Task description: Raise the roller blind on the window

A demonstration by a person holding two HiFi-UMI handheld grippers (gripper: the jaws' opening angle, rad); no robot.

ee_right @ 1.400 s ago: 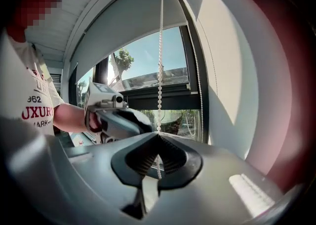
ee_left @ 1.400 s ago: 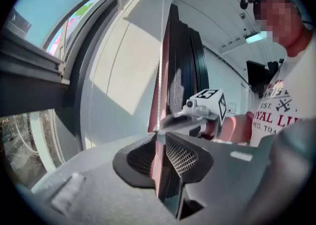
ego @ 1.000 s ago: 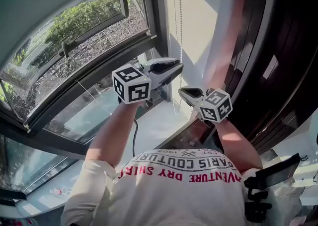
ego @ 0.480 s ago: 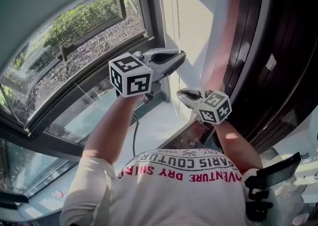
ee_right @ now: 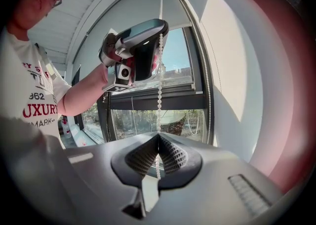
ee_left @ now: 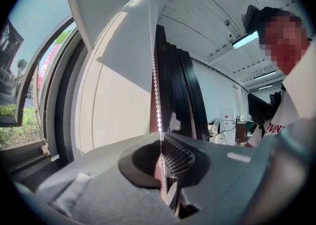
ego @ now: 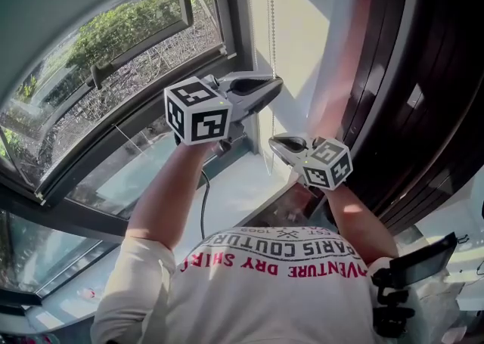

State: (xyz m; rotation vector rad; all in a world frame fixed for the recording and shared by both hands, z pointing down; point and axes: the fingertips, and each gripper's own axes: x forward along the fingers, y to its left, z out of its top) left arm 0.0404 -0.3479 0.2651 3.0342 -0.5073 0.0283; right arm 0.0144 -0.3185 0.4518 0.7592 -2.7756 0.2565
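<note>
A white bead chain [ego: 273, 25] hangs beside the window frame, down from the roller blind [ee_left: 106, 6]. My left gripper [ego: 277, 87] is the upper one and points level. Its jaws have just been closing and now pinch the bead chain [ee_left: 156, 95] between the pads. My right gripper [ego: 273, 141] sits just below it, tilted slightly down and shut on the same bead chain [ee_right: 159, 78]. In the right gripper view the left gripper [ee_right: 159, 23] holds the chain above, in front of the roller blind [ee_right: 143, 1], which covers the top of the window.
The dark window frame [ego: 227, 10] and a white wall strip [ego: 299, 40] stand ahead, with dark wooden panels [ego: 423, 70] close on the right. A pale sill [ego: 234, 184] lies below the grippers. A cable [ego: 203, 210] hangs from the left gripper.
The left gripper has risen a little along the chain, and its jaws have closed onto it. The right gripper has stayed where it was, still shut.
</note>
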